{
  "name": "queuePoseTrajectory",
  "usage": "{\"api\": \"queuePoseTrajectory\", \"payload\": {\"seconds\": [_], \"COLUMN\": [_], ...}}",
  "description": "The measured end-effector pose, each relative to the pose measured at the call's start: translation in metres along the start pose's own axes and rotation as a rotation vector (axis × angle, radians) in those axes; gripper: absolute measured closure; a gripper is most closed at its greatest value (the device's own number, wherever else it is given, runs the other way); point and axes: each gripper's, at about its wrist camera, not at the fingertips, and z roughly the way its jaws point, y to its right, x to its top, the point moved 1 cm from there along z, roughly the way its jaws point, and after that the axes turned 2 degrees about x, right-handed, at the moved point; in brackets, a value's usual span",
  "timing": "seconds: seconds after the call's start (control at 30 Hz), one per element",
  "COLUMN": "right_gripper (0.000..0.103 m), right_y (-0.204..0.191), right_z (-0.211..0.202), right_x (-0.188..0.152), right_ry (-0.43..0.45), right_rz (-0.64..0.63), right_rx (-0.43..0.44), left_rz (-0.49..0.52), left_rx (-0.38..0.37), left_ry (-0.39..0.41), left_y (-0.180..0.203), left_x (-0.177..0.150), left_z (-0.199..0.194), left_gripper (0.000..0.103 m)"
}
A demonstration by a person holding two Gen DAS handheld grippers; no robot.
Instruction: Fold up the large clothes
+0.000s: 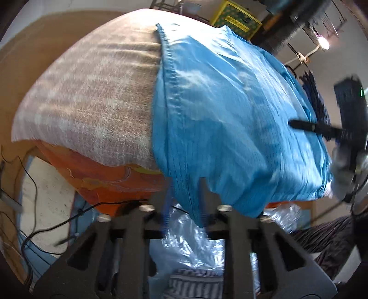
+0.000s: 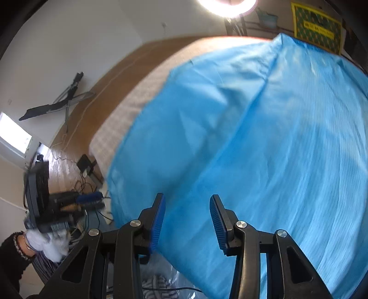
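Two pairs of fingers, ours: the left gripper point(image 1: 184, 195) is clamped on the hanging edge of the blue garment point(image 1: 230, 110), while the right gripper point(image 2: 187, 220) stands apart, gripping nothing, over that garment spread across the bed point(image 1: 87, 99).

I see a beige woven mattress cover point(image 1: 92, 99) over an orange patterned sheet point(image 1: 108, 181), with black cables point(image 1: 34, 232) on the brown wooden floor point(image 2: 76, 128). A yellow-and-green patterned box point(image 1: 237, 19) and crinkled clear plastic bag point(image 1: 191, 239) sit nearby.
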Motion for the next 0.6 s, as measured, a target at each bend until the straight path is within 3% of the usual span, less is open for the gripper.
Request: {"api": "queuePoseTrajectory", "payload": {"seconds": [0.3, 0.5, 0.57, 0.6], "right_gripper": [0.099, 0.103, 0.102, 0.099], "right_y": [-0.001, -0.007, -0.01, -0.012], "right_z": [0.025, 0.039, 0.038, 0.036], "right_x": [-0.008, -0.009, -0.01, -0.01], "right_ry": [-0.05, -0.057, -0.063, -0.059], "right_rz": [-0.006, 0.007, 0.001, -0.007], "right_rx": [0.056, 0.096, 0.095, 0.096], "left_rz": [0.019, 0.001, -0.015, -0.018], "left_rx": [0.02, 0.043, 0.03, 0.033], "left_ry": [0.036, 0.046, 0.032, 0.022], "left_y": [0.001, -0.001, -0.002, -0.002], "left_x": [0.006, 0.011, 0.009, 0.009], "left_z": [-0.007, -0.006, -0.002, 0.001], "left_gripper": [0.099, 0.098, 0.088, 0.079]}}
